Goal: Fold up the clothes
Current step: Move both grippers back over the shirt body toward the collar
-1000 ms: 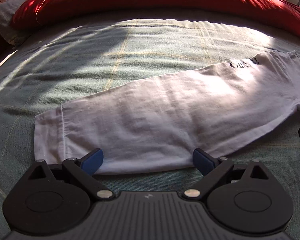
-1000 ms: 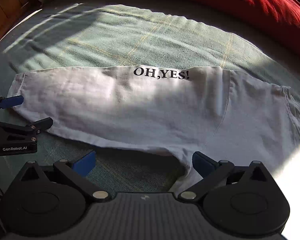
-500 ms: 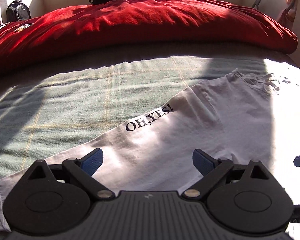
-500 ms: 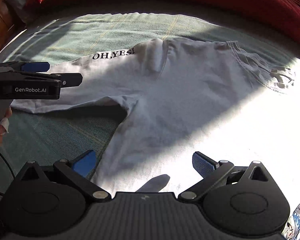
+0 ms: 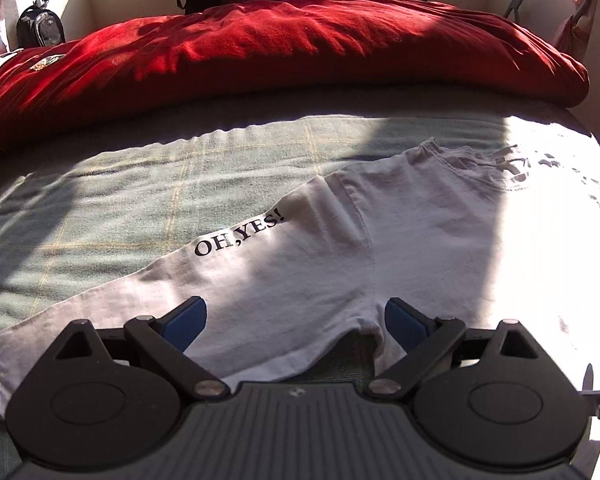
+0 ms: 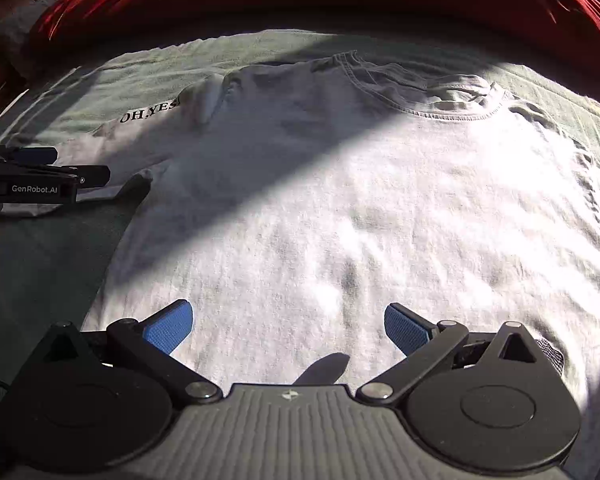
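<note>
White long-sleeved T-shirt (image 6: 340,200) spread flat on the bed (image 5: 140,200), over a green checked cover, collar toward a red duvet (image 5: 260,60). 1 sleeve (image 5: 240,272), printed "OH,YES!", runs out sideways. Left tongs (image 5: 296,322) hover above the sleeve near the armpit; right tongs (image 6: 288,324) hover above the chest. Both sets stand wide open, holding nothing. The fabric is thin knitted cotton, finely wrinkled, with a ribbed stitched neckline; it probably handles light, limp and non-slippery, draping from any pinch. Suggested holds: cuff end or shoulder seam, where doubled cloth grips best.
</note>
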Motion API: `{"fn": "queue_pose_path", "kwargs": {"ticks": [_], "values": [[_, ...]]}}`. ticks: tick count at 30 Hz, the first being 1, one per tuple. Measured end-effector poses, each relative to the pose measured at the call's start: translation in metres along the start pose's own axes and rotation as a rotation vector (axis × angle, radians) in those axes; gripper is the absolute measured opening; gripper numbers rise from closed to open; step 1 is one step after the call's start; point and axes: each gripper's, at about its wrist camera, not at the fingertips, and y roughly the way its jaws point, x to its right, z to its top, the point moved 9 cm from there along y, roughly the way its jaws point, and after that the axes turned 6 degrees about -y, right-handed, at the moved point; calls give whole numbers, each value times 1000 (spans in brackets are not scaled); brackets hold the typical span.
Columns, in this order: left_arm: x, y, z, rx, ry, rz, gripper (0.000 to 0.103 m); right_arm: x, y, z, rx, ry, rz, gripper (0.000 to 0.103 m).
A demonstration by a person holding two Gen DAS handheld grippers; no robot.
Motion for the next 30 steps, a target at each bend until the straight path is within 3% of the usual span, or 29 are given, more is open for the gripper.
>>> {"fn": "queue_pose_path", "kwargs": {"ticks": [2, 6, 7, 12, 15, 20, 24, 30], "values": [[32, 7, 3, -17, -39, -115, 96, 6, -3, -9, -6, 3, 2, 103], [75, 28, -13, -88, -47, -207, 96, 19, -11, -23, -4, 0, 2, 103], [81, 33, -21, -110, -39, -208, 96, 23, -13, -25, 1, 3, -2, 103], [70, 44, -58, -214, 14, -76, 95, 56, -22, -39, 6, 40, -25, 103], [70, 33, -55, -218, 20, -49, 95, 79, -25, -48, 0, 65, -44, 103], [92, 34, -29, -184, 29, -87, 95, 115, -29, -52, 12, 85, -94, 103], [125, 52, -9, -162, 74, -131, 95, 145, -29, -37, 51, 93, -151, 103], [143, 82, -7, -191, 85, -143, 95, 161, -17, -4, 122, 85, -120, 103]]}}
